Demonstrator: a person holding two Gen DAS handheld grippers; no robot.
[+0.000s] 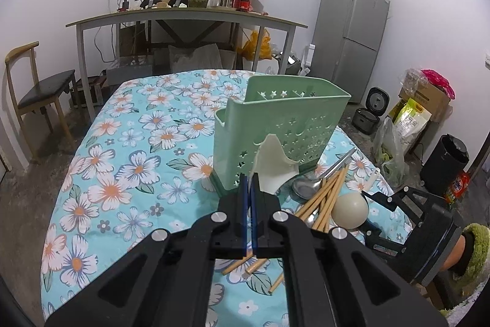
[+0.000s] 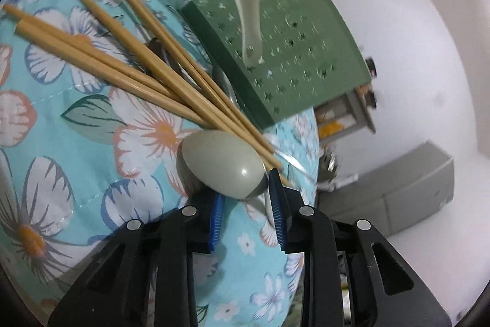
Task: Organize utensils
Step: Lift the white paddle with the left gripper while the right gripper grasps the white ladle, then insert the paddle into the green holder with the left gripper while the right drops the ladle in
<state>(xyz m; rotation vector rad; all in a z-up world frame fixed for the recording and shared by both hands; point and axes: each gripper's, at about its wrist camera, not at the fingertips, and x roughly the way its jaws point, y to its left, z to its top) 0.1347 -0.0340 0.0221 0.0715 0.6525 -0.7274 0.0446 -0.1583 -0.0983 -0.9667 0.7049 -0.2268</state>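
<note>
4 chopsticks (image 2: 147, 63), 2 white spoons (image 2: 223, 164), 1 green holder (image 1: 275, 127)

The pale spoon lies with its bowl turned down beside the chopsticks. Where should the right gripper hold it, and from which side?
Grip the pale spoon by its thin handle, not the smooth domed bowl, which jaws would likely slip off. Come from the table-edge side, away from the chopsticks by the bowl; the right gripper sits there.

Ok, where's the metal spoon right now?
In the left wrist view the metal spoon lies on the flowered tablecloth right of centre, at the foot of the green utensil holder, its handle partly under the pile of wooden chopsticks.
</note>
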